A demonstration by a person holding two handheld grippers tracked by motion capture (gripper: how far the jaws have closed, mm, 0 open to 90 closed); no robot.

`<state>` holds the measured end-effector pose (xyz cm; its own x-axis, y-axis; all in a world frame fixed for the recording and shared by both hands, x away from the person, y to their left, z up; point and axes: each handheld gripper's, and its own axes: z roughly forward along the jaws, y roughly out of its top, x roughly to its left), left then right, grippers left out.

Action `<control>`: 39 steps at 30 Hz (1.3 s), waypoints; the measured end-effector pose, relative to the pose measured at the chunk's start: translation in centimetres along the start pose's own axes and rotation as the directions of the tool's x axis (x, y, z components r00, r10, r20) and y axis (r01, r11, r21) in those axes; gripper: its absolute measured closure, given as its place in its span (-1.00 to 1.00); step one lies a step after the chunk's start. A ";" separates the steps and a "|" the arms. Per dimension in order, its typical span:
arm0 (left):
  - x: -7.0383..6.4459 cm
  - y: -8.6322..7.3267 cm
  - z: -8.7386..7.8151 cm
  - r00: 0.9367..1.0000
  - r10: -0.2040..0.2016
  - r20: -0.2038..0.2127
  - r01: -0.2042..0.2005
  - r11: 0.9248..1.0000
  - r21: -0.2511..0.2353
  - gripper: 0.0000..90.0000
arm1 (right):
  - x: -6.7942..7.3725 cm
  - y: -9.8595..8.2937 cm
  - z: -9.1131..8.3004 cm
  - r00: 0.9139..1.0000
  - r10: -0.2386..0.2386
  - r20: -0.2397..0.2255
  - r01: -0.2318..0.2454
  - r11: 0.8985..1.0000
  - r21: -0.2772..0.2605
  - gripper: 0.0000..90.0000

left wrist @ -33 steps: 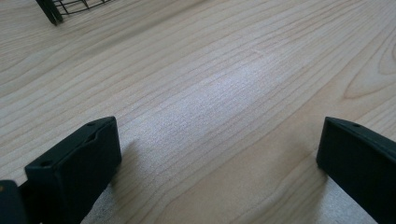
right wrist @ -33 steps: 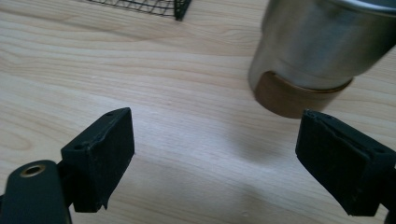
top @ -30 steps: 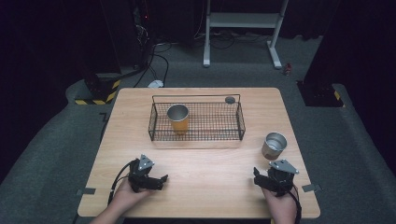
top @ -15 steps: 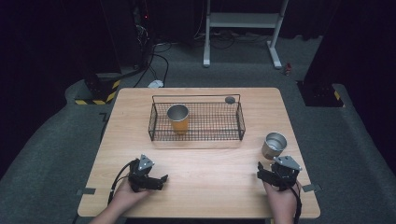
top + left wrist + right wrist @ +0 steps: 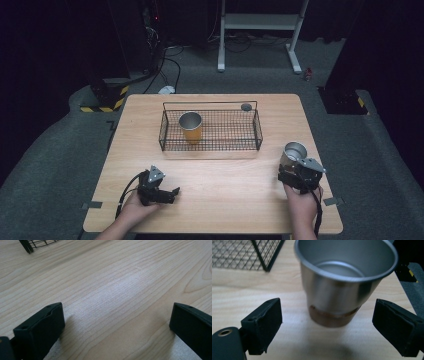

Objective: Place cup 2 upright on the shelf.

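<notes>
floor: grey carpet (image 5: 60,165) | back: dark | white stand (image 5: 260,22)

Lab: dark room, floor cables (image 5: 170,60), hazard-taped base (image 5: 102,102).

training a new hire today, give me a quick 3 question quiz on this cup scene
1. True or false: the right gripper is shut on the silver cup.
2. Where does the orange cup stand? A) in the wire basket B) on the bare table C) on the floor
3. Fill in: the left gripper is open over bare ____.

Key: 1 false, its jaws stand open on either side of the cup; 2 A; 3 table.
</notes>
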<state>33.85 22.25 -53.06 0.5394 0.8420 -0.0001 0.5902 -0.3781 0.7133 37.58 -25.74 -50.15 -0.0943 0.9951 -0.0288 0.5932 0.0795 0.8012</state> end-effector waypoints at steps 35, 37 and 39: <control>0.1 -0.2 -0.2 1.000 0.015 0.003 -0.015 1.000 0.002 -1.00 | 0.4 2.7 0.4 0.998 -0.045 -0.033 0.041 0.995 -0.090 -0.59; 0.1 -0.2 -0.2 1.000 0.013 0.003 -0.013 1.000 0.002 -1.00 | 0.8 2.9 0.1 0.998 -0.059 -0.039 0.055 0.994 -0.094 -0.59; 0.1 -0.2 -0.2 1.000 0.009 0.005 -0.009 1.000 0.001 -1.00 | 1.3 3.0 -0.2 0.997 -0.062 -0.055 0.056 0.993 -0.101 -0.59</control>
<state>33.63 22.49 -53.05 0.5479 0.8365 0.0033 0.5859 -0.3866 0.7122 39.08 -24.26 -47.68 -0.1750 0.9835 -0.0453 0.5032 0.1289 0.8545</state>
